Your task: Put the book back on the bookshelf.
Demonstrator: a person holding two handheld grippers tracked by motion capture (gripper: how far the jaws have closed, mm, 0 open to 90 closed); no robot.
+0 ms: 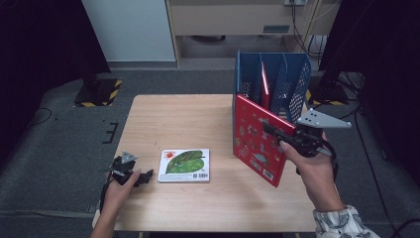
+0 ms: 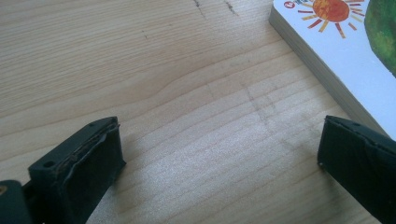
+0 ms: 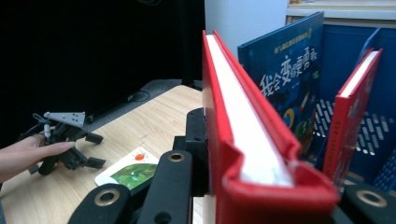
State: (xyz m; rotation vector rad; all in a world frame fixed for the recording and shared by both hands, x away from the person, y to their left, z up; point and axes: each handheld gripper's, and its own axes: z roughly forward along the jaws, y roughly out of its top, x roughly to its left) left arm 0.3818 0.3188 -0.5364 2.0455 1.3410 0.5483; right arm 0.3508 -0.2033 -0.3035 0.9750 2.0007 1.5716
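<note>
Nearest the lens in the right gripper view is the red book (image 3: 252, 140), its fore-edge and white page block running up between that gripper's black jaws; the right gripper (image 1: 277, 135) is clenched on it at the open long edge, holding it tilted above the table just in front of the blue rack (image 1: 292, 79); it looks a stiff hardcover board book, probably moderately heavy for a grip at one edge, so it may droop or swing about the pads, and the glossy cover could slip; a hold nearer the middle of the long edge seems the safest; the rack's slots are narrow, with another red book (image 3: 352, 121) upright in one and a blue book (image 3: 285, 70) behind, so the free slot between dividers leaves little room and the lower corner must clear the front wall; the left gripper (image 1: 143, 177) rests released on the wooden table (image 1: 168, 114), jaws wide apart, just beside the leaf book (image 1: 184, 165), which lies flat; the table ahead of it offers plenty of open room.
</note>
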